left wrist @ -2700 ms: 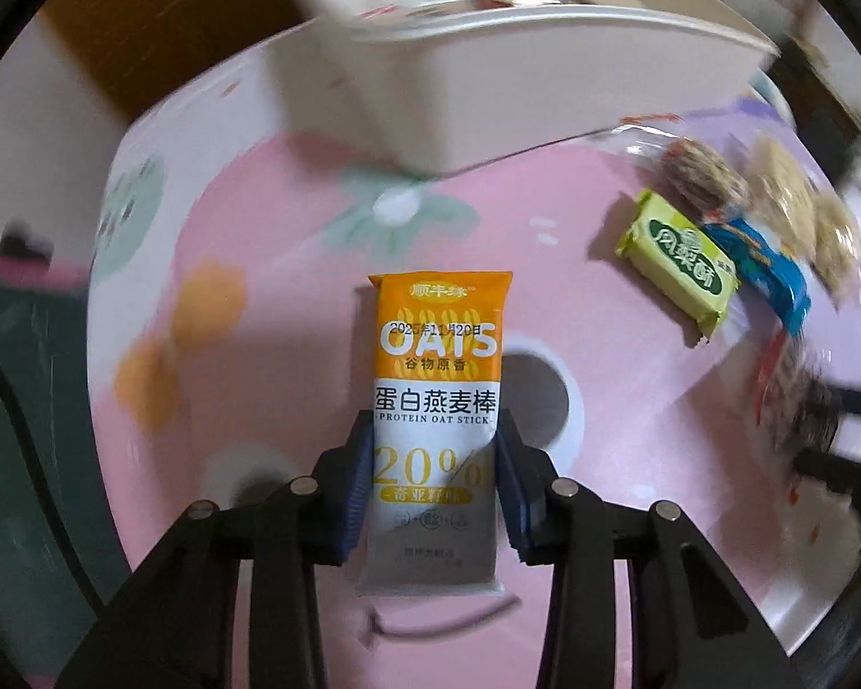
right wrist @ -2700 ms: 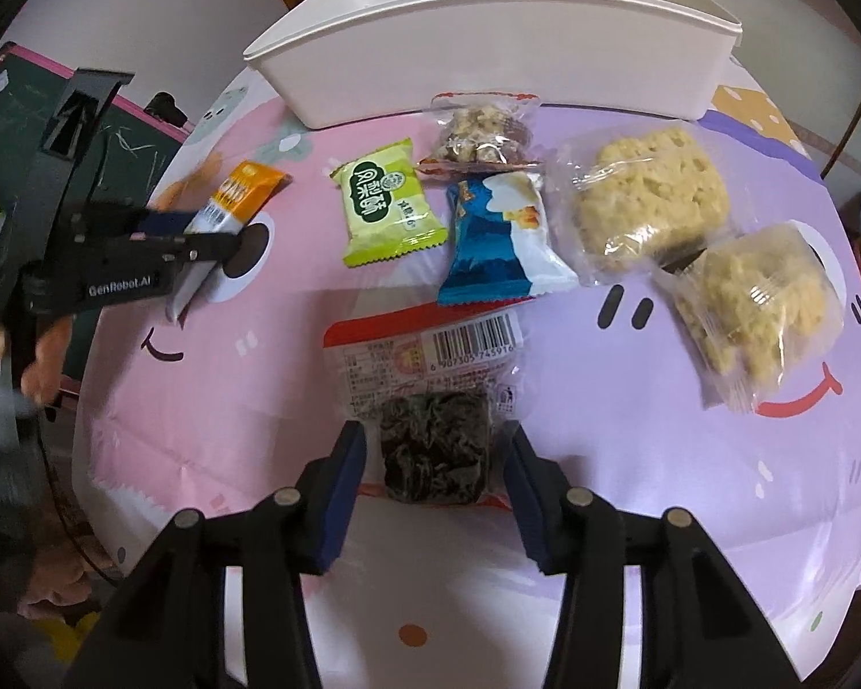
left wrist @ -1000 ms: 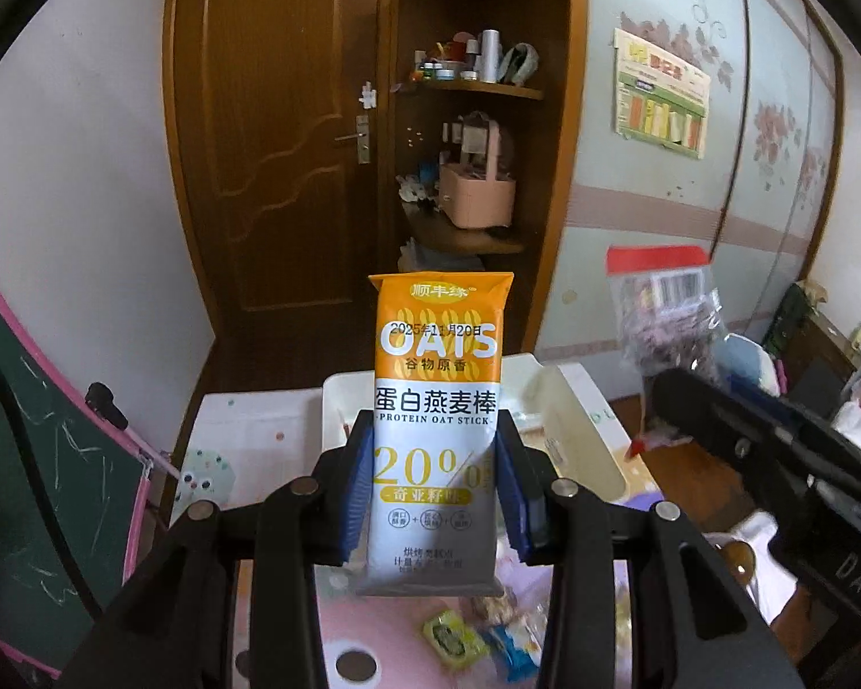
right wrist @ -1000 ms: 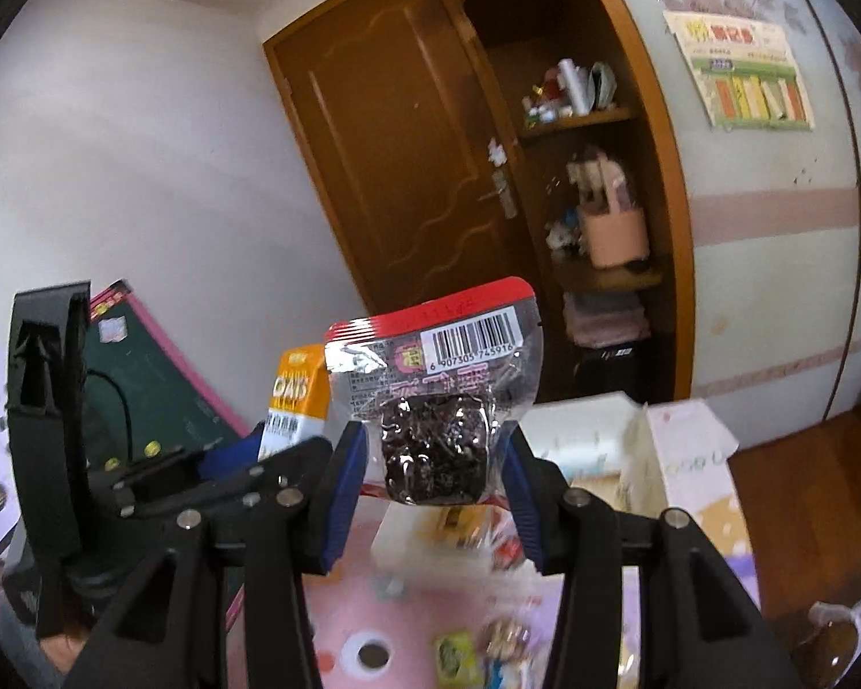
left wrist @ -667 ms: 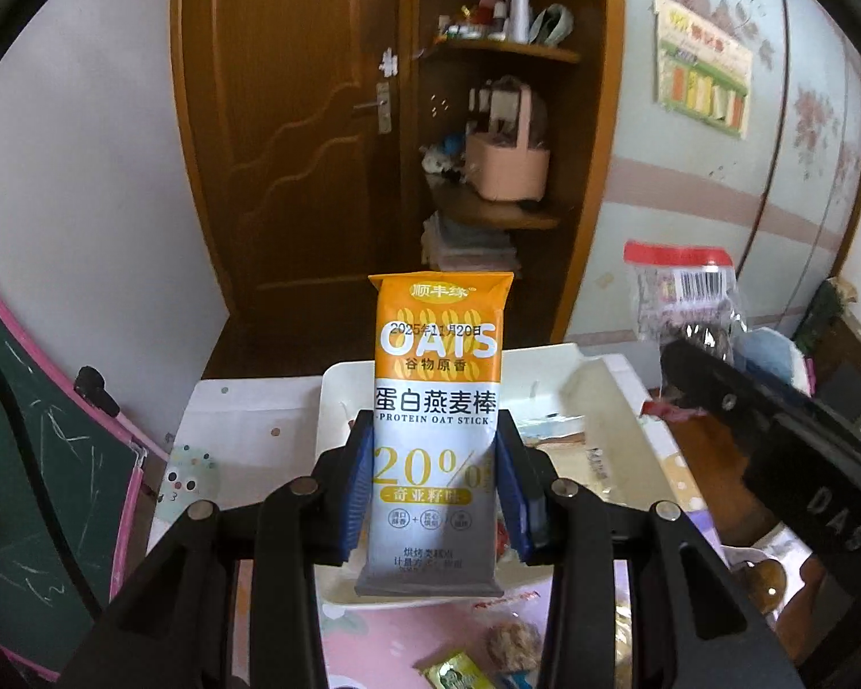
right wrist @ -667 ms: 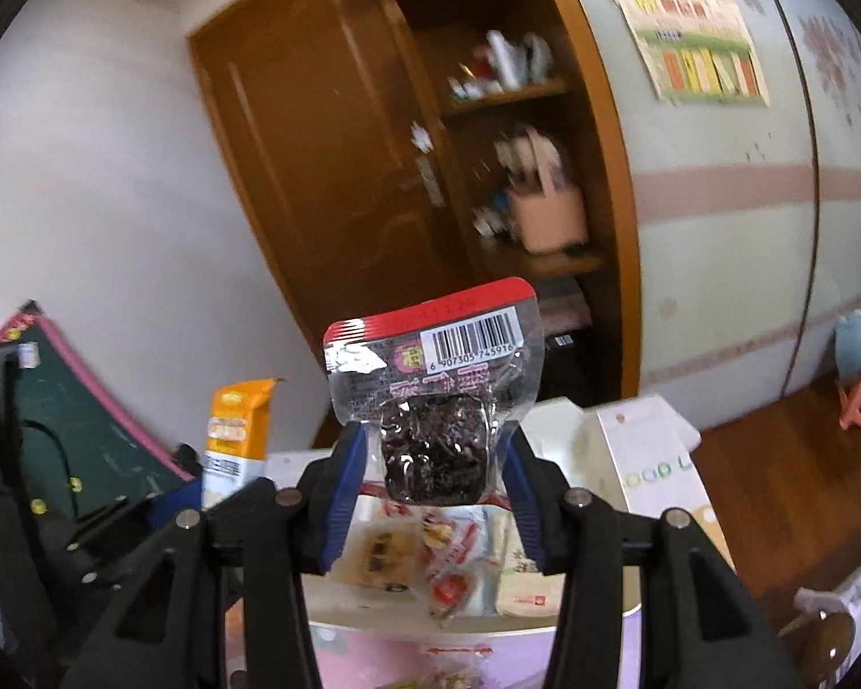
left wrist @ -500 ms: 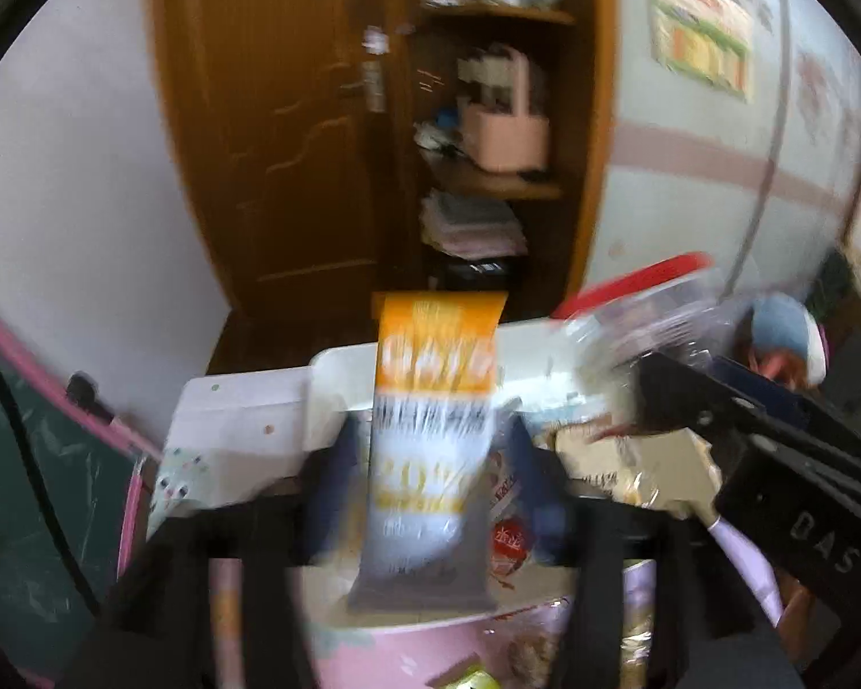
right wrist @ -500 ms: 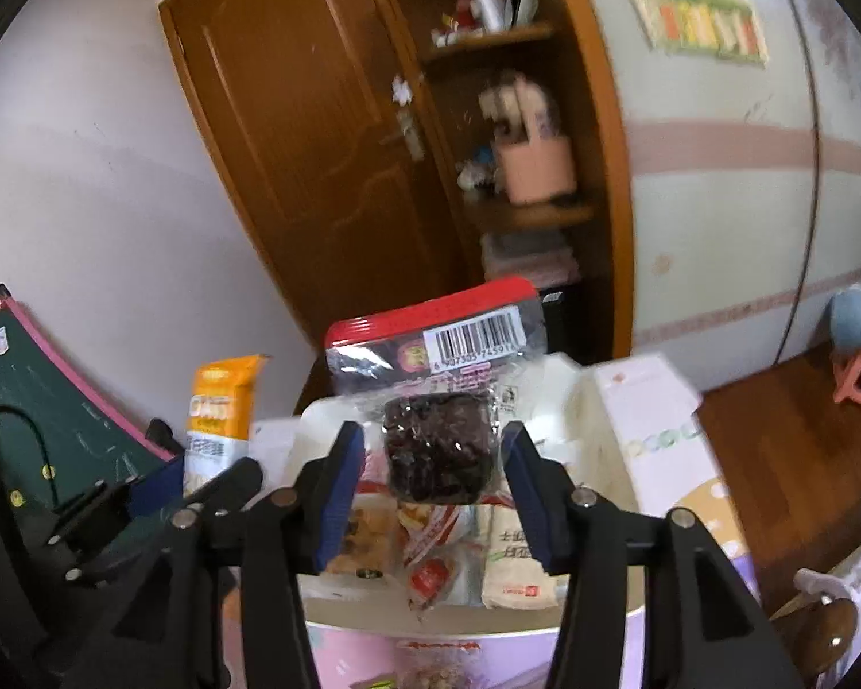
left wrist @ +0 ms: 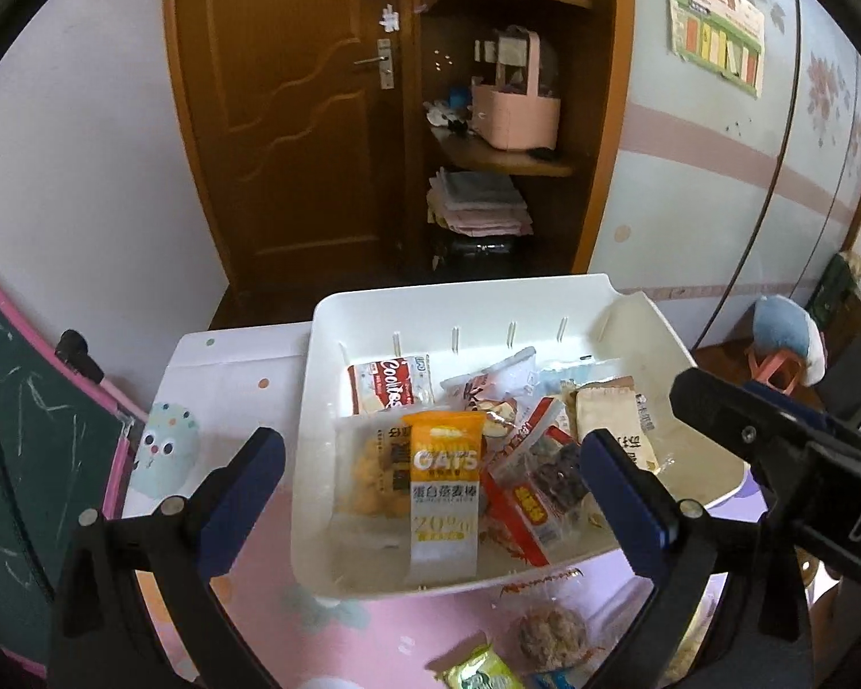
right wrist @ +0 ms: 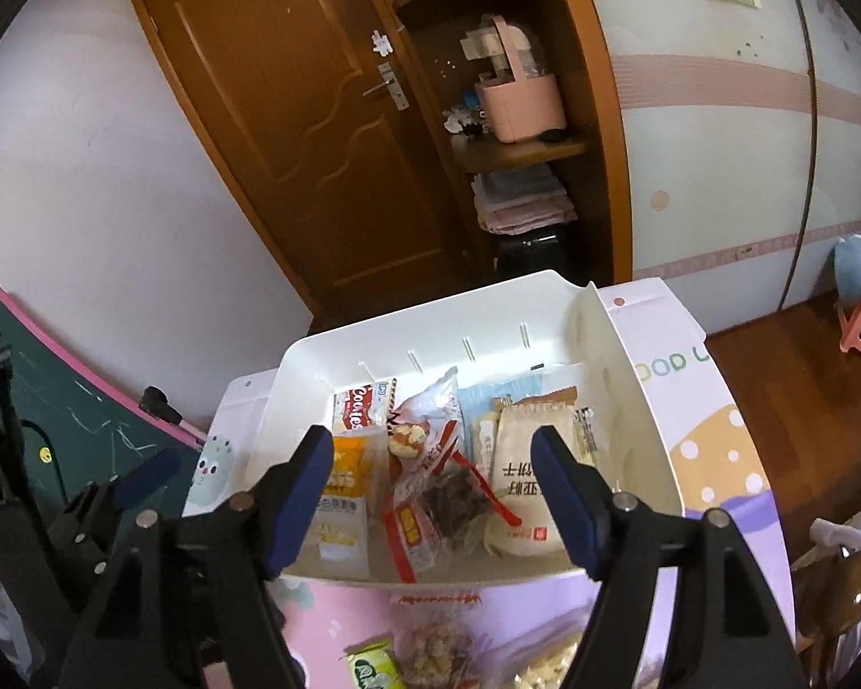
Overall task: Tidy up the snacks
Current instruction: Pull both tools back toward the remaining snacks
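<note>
Snacks are what we are sorting, and most of them now lie in the white bin point(left wrist: 648, 321) at the far edge of the tabletop point(left wrist: 247, 384). We hold the left tongs point(left wrist: 430, 476) spread wide and empty above the bin's near wall; straight below them the orange oat bar point(left wrist: 443, 494) lies flat on the heap, well clear of both pads. We hold the right tongs point(right wrist: 433, 488) wide and empty too, with the clear red-edged packet of dark fruit point(right wrist: 442, 508) lying between and beneath them, touching neither finger. We judge both pieces are placed, which is why the tongs hang open over the bin and grip nothing. A few wrapped pieces wait on the tabletop's near side, just outside the bin: a green packet point(right wrist: 373, 666) and a nutty cluster in clear wrap point(left wrist: 551, 634). These would be our likely next picks.
</note>
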### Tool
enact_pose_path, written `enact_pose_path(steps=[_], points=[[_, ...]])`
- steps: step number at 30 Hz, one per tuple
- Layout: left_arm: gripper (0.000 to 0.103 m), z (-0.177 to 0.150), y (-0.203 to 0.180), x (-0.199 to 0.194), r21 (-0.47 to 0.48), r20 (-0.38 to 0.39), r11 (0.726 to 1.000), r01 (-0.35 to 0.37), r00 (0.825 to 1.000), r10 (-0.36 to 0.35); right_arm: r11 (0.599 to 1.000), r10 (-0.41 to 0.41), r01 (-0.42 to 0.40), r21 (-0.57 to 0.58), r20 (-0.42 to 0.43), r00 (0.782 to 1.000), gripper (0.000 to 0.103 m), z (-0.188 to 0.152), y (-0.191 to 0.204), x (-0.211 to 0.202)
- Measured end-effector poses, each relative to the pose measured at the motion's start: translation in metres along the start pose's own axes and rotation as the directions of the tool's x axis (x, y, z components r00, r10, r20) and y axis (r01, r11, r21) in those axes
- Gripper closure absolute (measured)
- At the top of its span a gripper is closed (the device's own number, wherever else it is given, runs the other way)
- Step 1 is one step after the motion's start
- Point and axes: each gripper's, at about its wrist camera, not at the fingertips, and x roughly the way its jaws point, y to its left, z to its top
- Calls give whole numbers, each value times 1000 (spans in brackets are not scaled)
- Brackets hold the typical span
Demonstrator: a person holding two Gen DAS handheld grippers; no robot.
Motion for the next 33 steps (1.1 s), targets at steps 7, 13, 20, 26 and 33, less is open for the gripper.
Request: enact_pose_path(steps=[7, 13, 20, 26, 33], points=[[1, -17, 10, -49, -41, 23, 998, 44, 999, -44, 999, 14, -15, 36, 45, 999, 31, -16, 7, -41], [1, -39, 19, -97, -63, 34, 996, 70, 997, -68, 998, 12, -17, 61, 95, 995, 30, -36, 16, -89], [1, -69, 17, -152, -29, 57, 996, 89, 995, -87, 999, -27, 23, 33, 119, 993, 29, -66, 29, -137], [1, -88, 16, -188, -10, 80, 995, 98, 992, -97, 997, -65, 69, -20, 157, 985, 28, -81, 33, -172], [1, -103, 23, -211, -16, 92, 995, 101, 991, -99, 993, -101, 110, -39, 176, 979, 23, -94, 21, -194]])
